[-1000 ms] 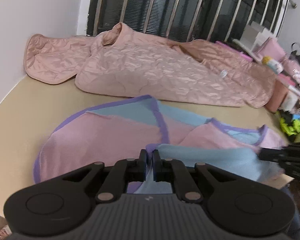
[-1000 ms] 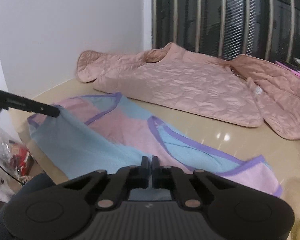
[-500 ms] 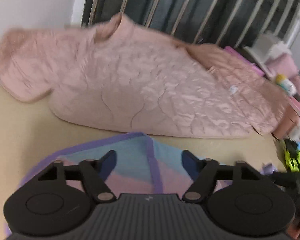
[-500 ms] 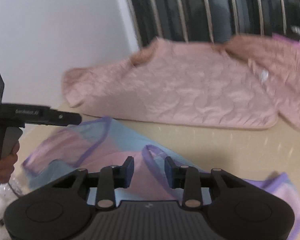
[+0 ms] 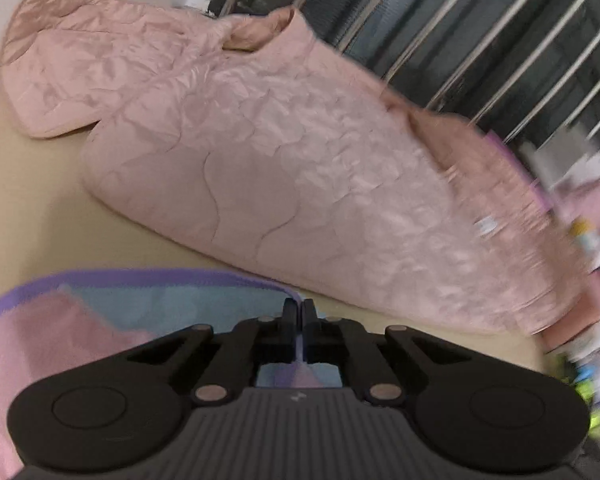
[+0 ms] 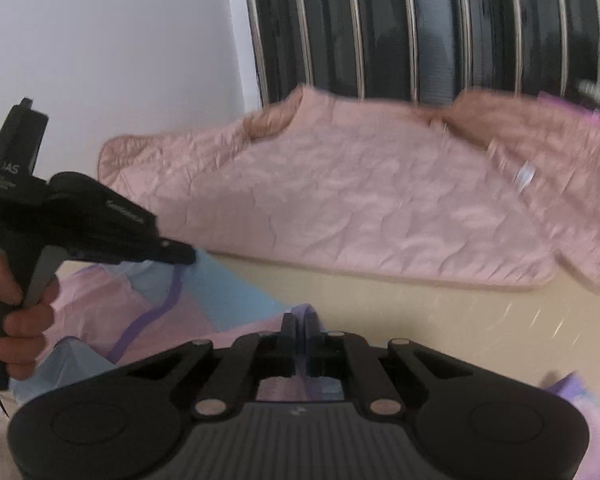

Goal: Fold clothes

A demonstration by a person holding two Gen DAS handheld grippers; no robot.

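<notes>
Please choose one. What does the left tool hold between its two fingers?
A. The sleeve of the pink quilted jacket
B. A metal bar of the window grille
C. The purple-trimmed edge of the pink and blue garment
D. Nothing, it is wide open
C. The left tool is closed on the purple edge of the pink and blue garment; the quilted jacket lies beyond it, untouched.

Glossy quilted pink jacket (image 5: pixel 284 168); soft matt pastel garment (image 6: pixel 220 300); smooth tabletop (image 6: pixel 420 312).

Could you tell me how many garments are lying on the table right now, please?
2: a quilted pink jacket spread along the far side by the window bars, and a pink, blue and purple garment at the near edge. More may lie out of frame.
</notes>
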